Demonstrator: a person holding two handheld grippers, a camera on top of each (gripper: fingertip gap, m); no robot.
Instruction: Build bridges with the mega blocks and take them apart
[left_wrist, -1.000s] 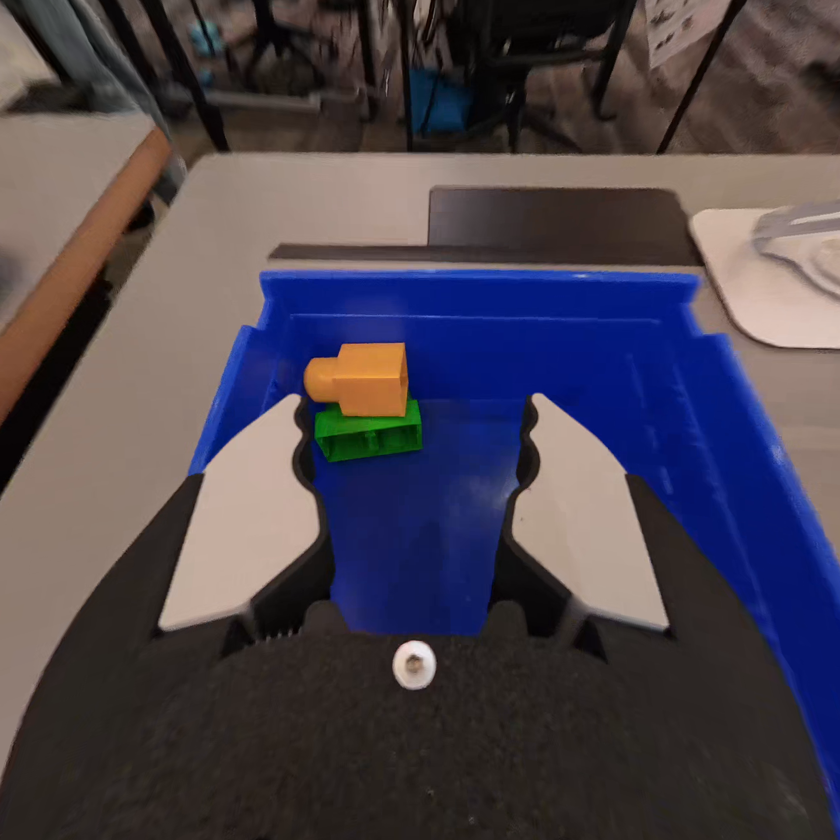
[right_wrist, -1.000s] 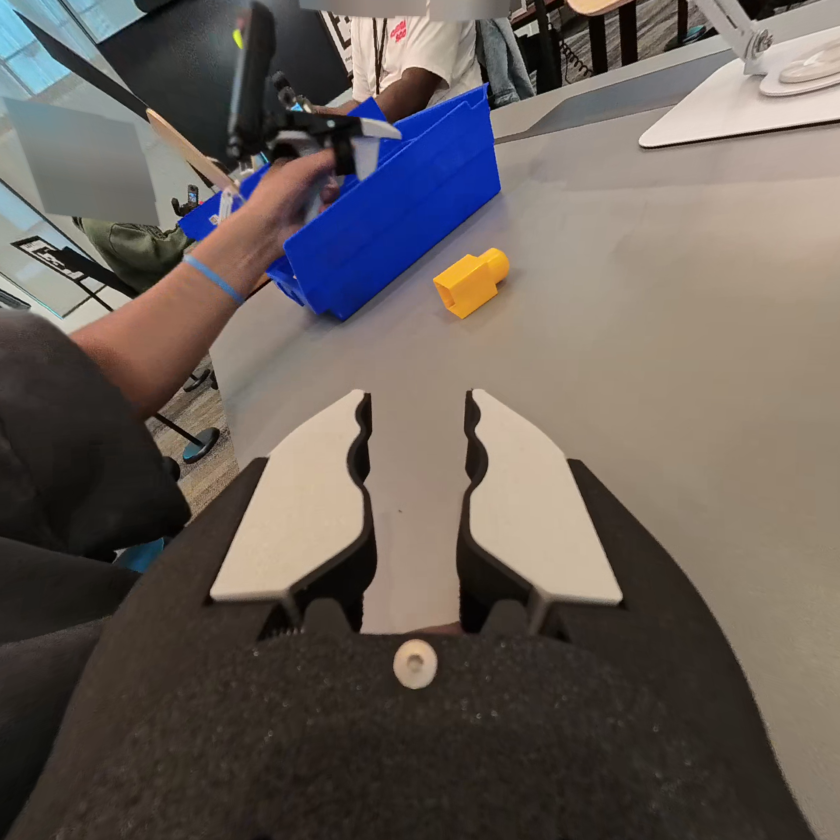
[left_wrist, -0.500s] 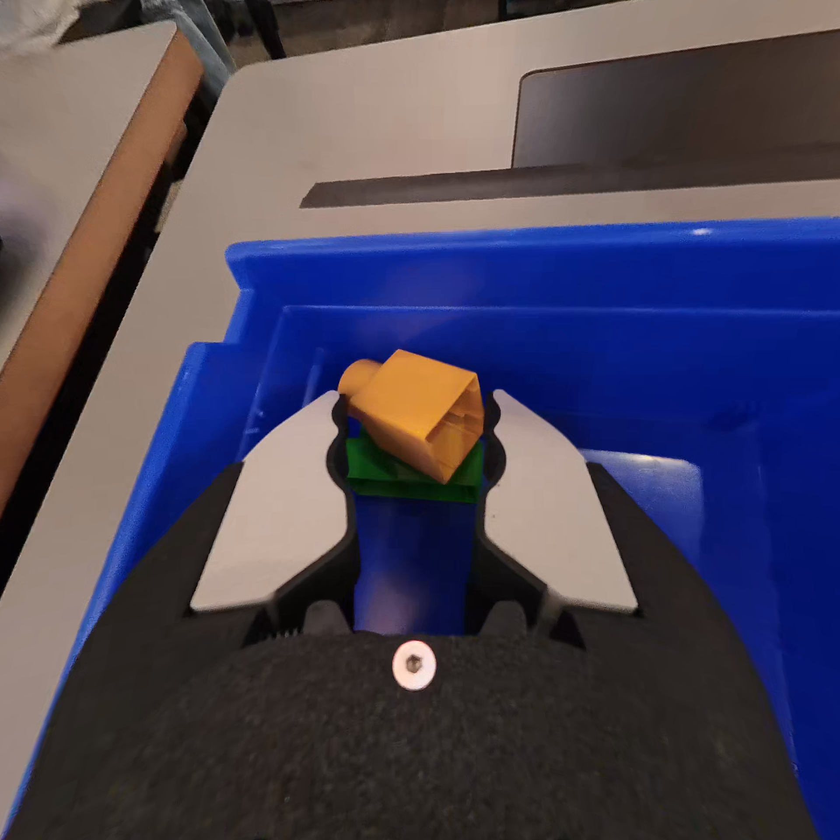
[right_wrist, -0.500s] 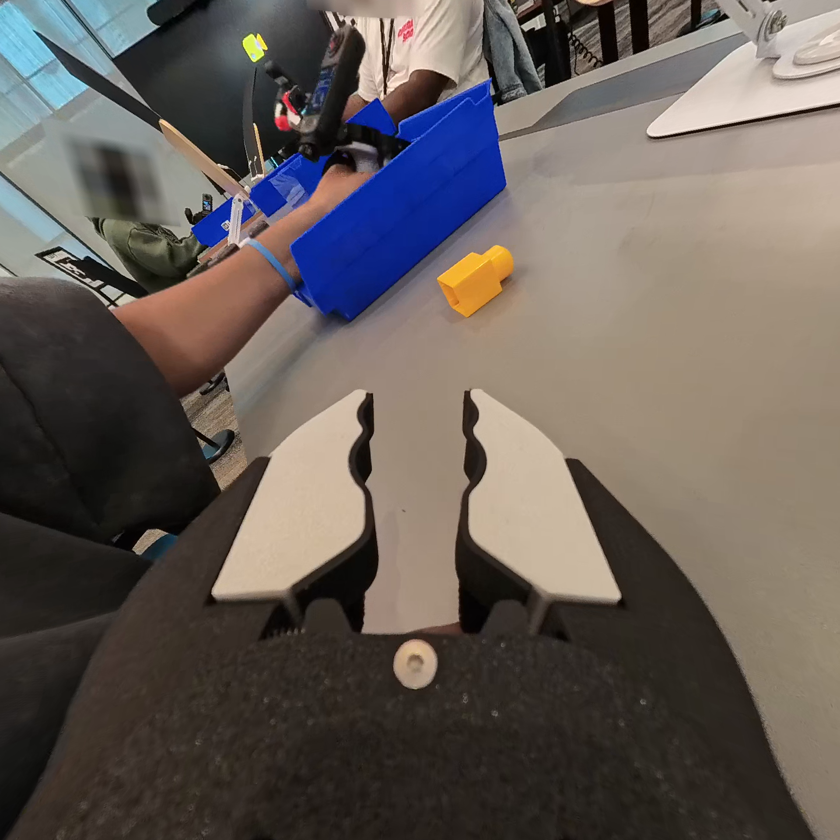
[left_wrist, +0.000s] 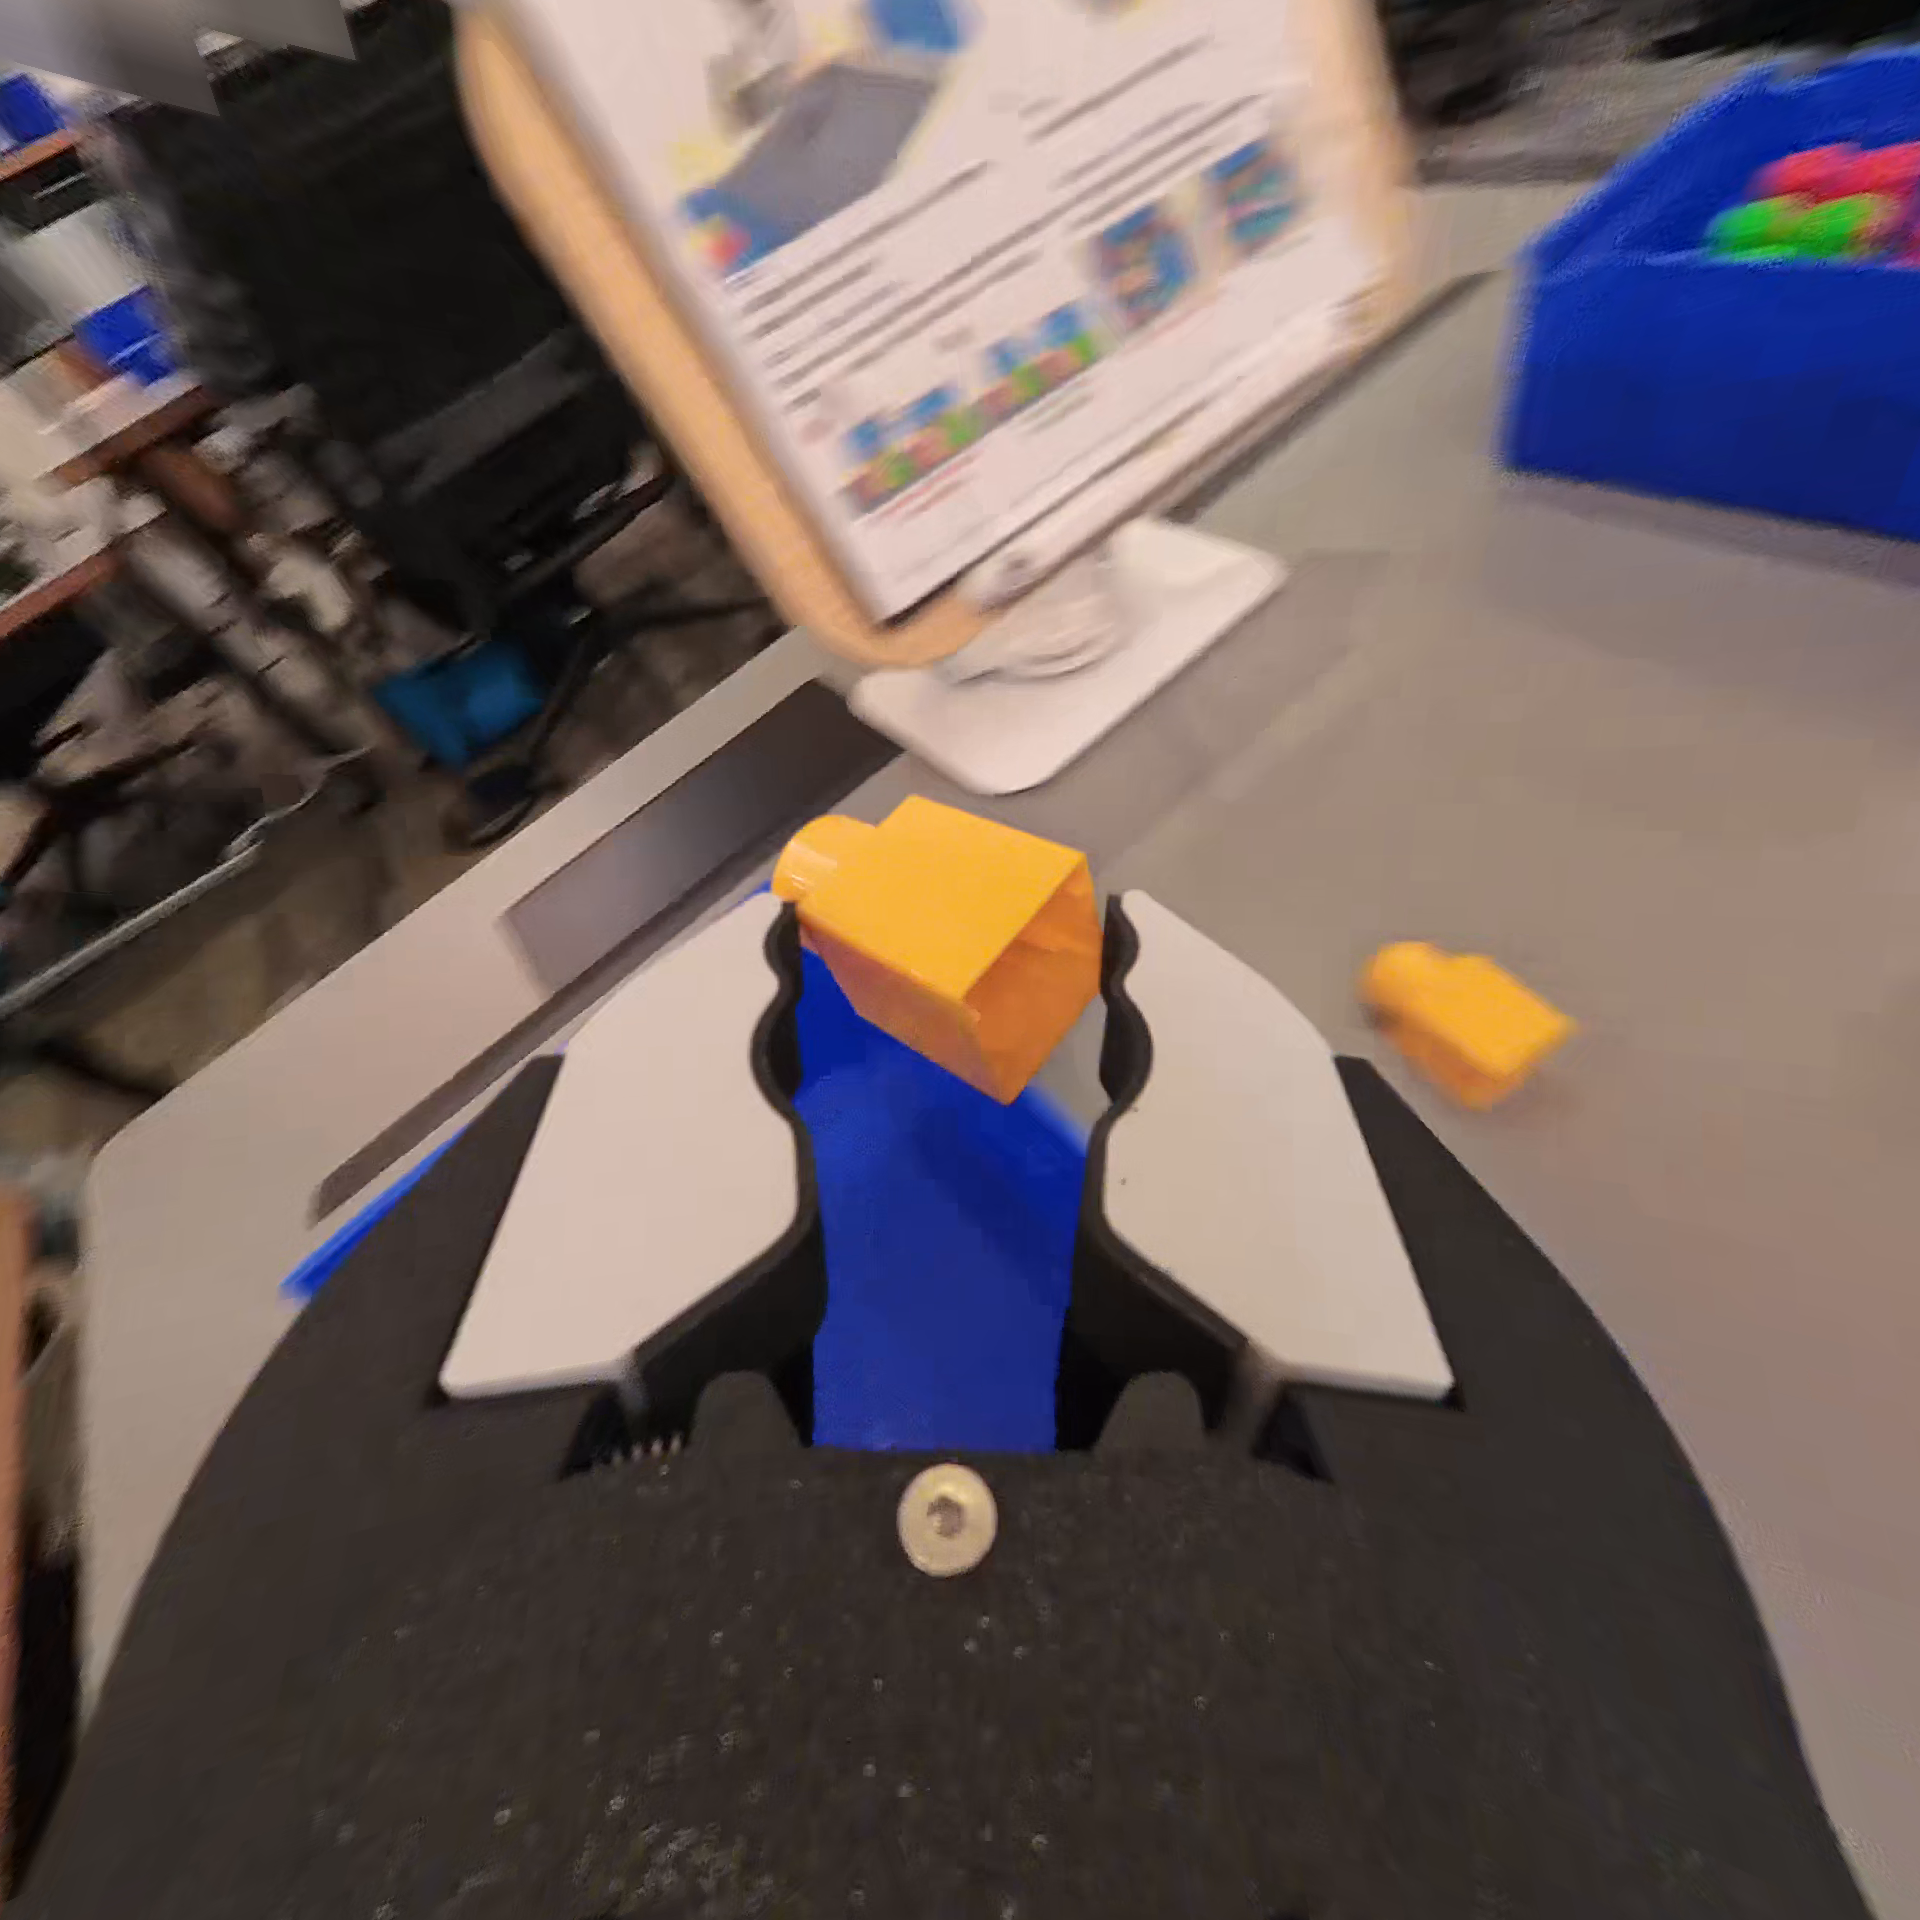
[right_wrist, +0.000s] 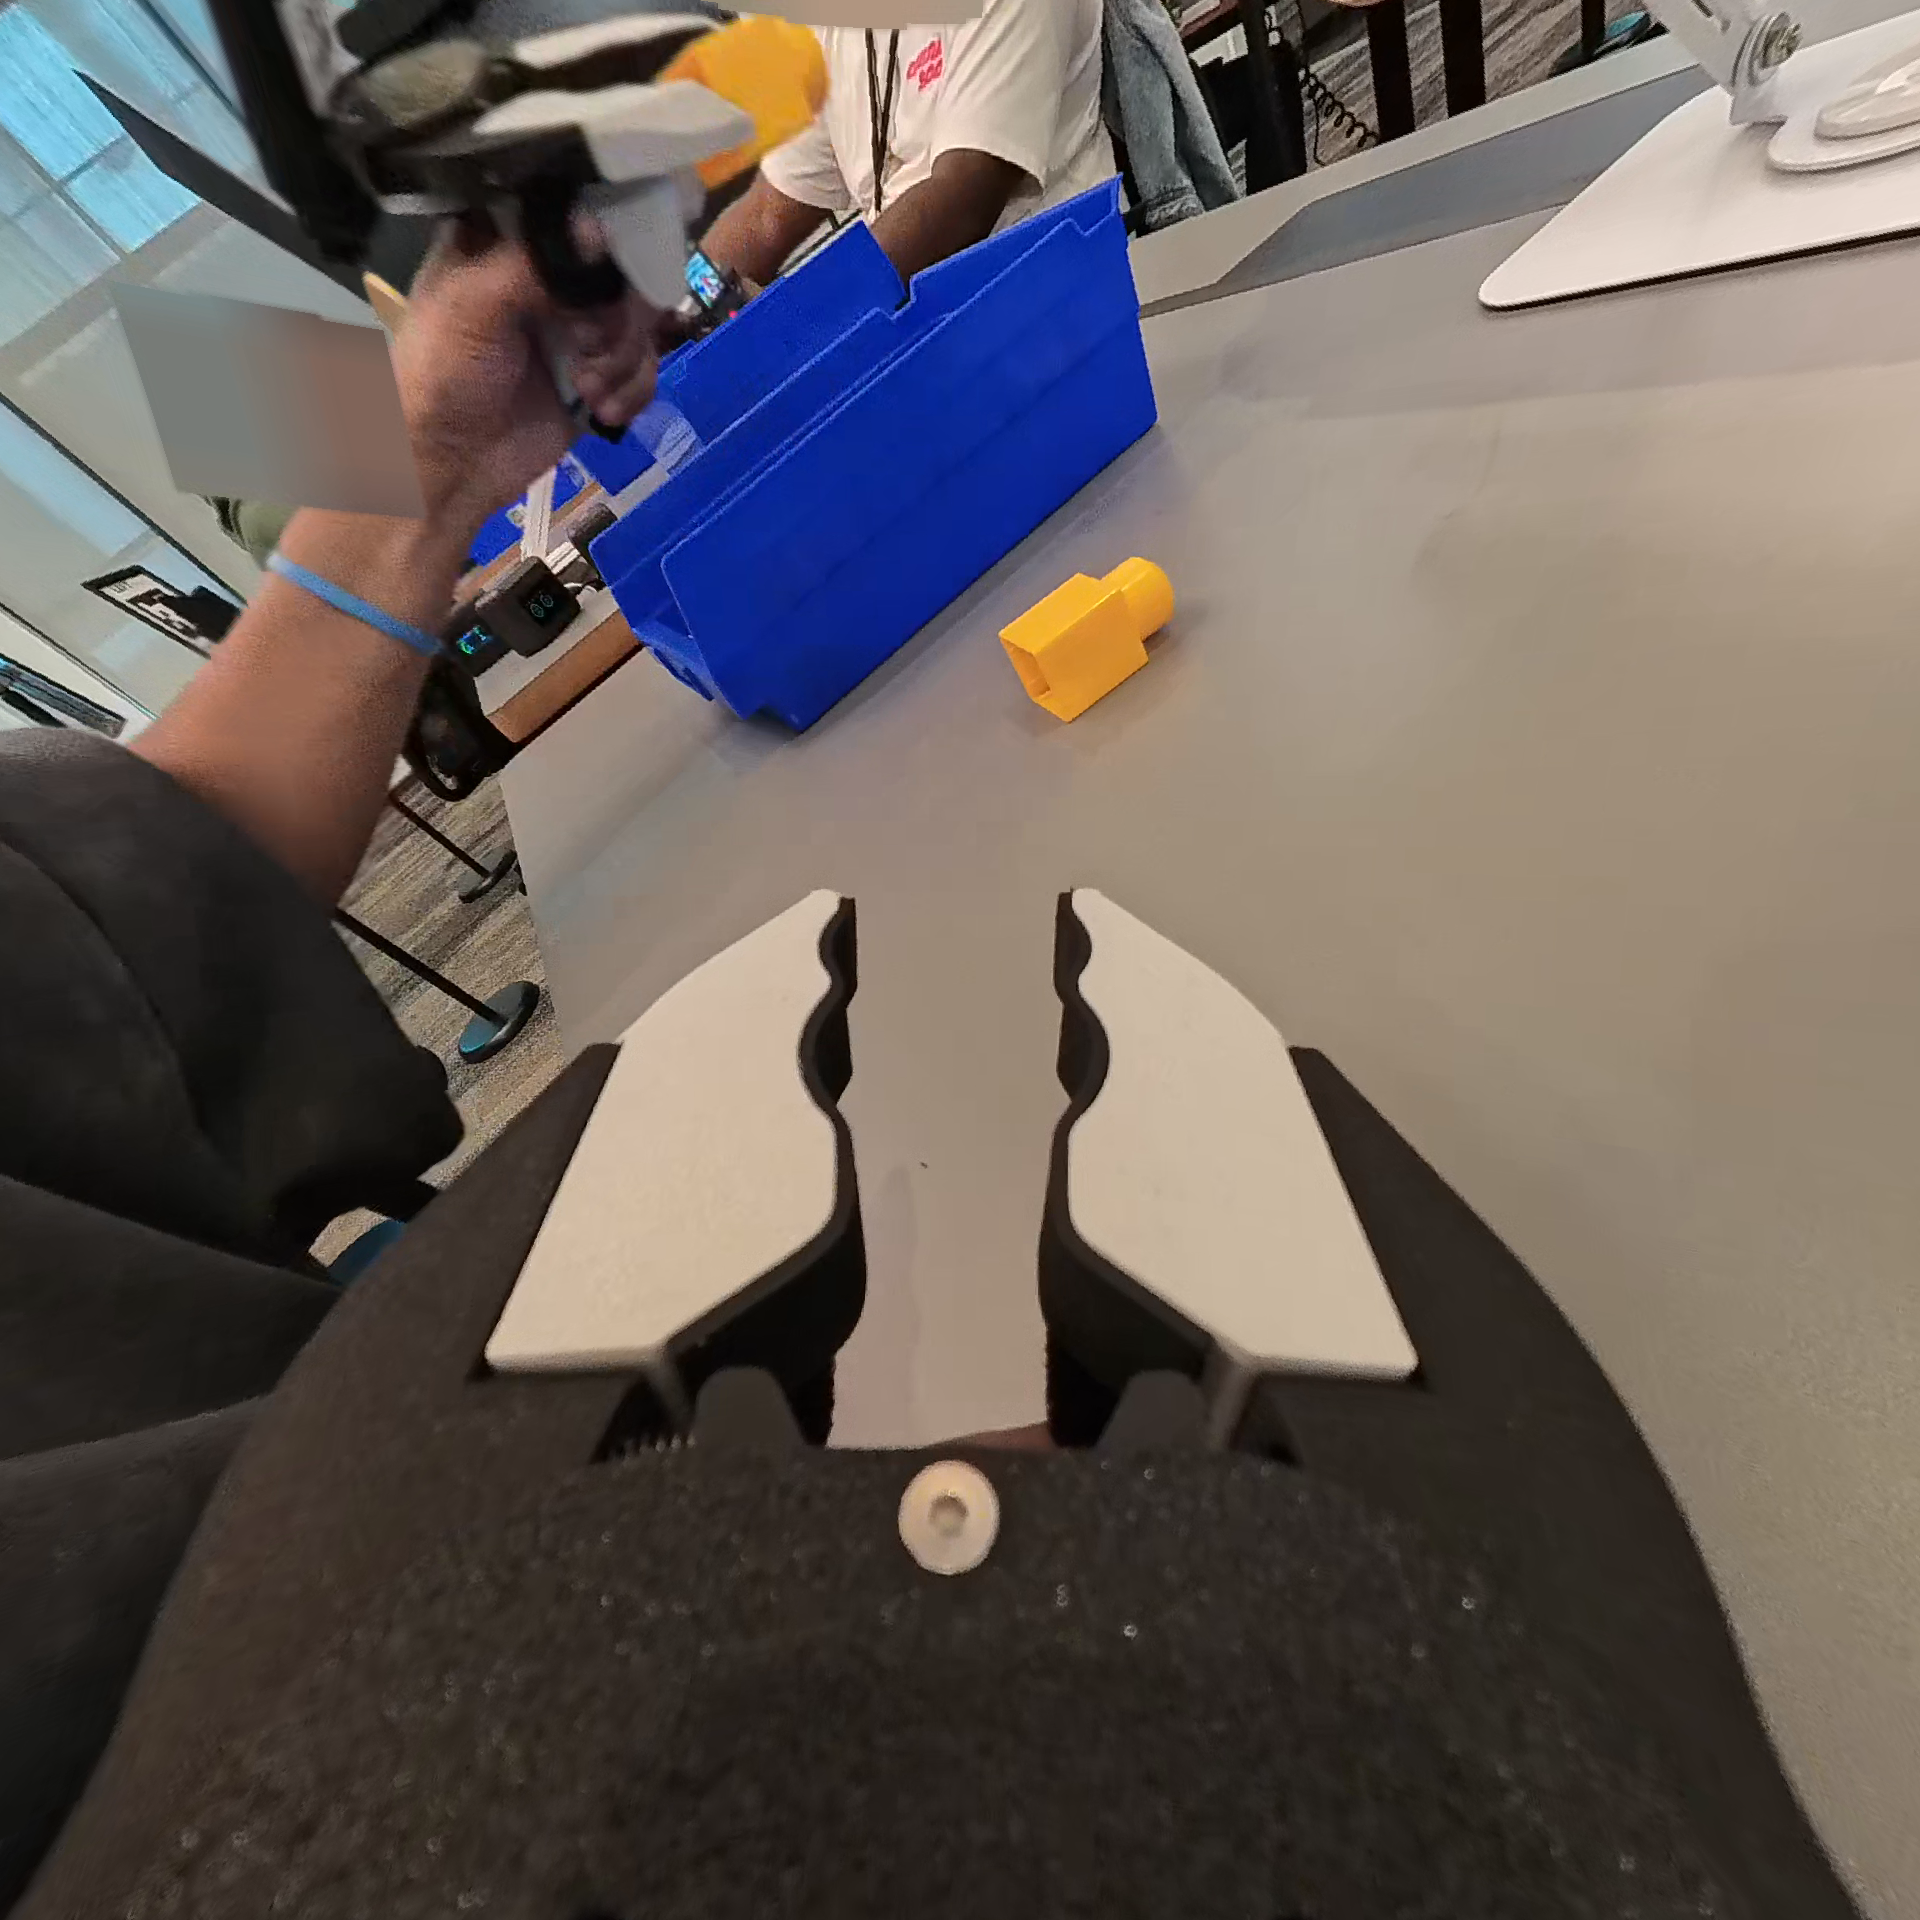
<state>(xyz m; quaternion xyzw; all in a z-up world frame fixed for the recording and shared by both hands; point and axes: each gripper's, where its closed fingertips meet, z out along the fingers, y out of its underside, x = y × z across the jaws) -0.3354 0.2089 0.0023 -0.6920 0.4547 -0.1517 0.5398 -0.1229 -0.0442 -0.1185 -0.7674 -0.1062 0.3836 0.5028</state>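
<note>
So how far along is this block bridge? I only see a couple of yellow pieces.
Barely started. Done: one yellow block lies on its side on the grey table beside the blue bin. In hand: the left gripper holds a second yellow block in its jaws, lifted above the bin. Left: nothing is stacked yet, and the right gripper is open and empty.

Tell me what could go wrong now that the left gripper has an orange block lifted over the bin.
1. The left gripper pinches the orange block only at its tips, and the block sits skewed; it may slip or twist out.
2. A drop could land in the blue bin or knock the second orange block lying on the table.
3. The left view is blurred, which suggests quick movement and a less accurate placement.
</note>
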